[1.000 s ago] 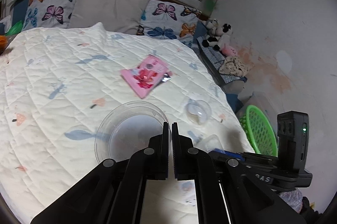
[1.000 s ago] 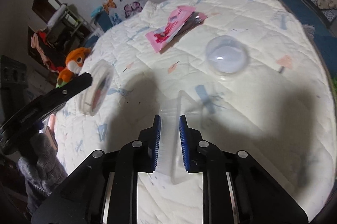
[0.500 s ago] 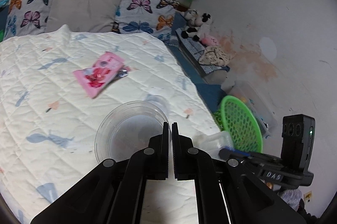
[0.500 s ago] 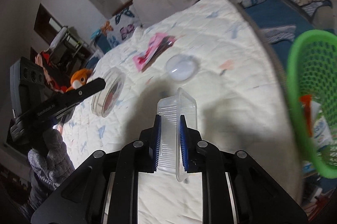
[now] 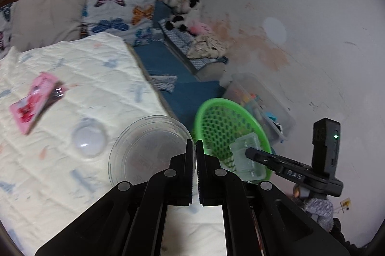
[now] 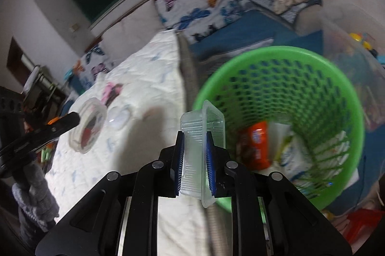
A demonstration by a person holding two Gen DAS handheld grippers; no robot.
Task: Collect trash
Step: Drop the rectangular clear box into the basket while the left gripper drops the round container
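Wide bed [image 5: 72, 78] under a white quilted cover, butterfly pillows [image 5: 115, 13] at its head. Beside the bed edge, on the floor, a green mesh basket [image 6: 336, 78] already holding an orange packet [image 6: 256, 147] and white wrappers. Further along the wall, a clear storage box [image 5: 262, 99] and soft toys [image 5: 182, 10]. Left lying on the quilt: a pink snack packet [image 5: 36, 97] and, nearer, a clear dome lid [image 5: 89, 137]. Pinched by its rim in the left hand-held gripper [image 5: 194, 147], jaws clenched tight: a round clear plastic bowl [image 5: 146, 155], over the bed's edge. Clamped between the blue pads of the right hand-held gripper [image 6: 194, 143]: a clear rectangular plastic tray [image 6: 204, 126], standing on edge, right by the near rim of the basket. Grey gloved hand [image 6: 31, 186] under the left tool.
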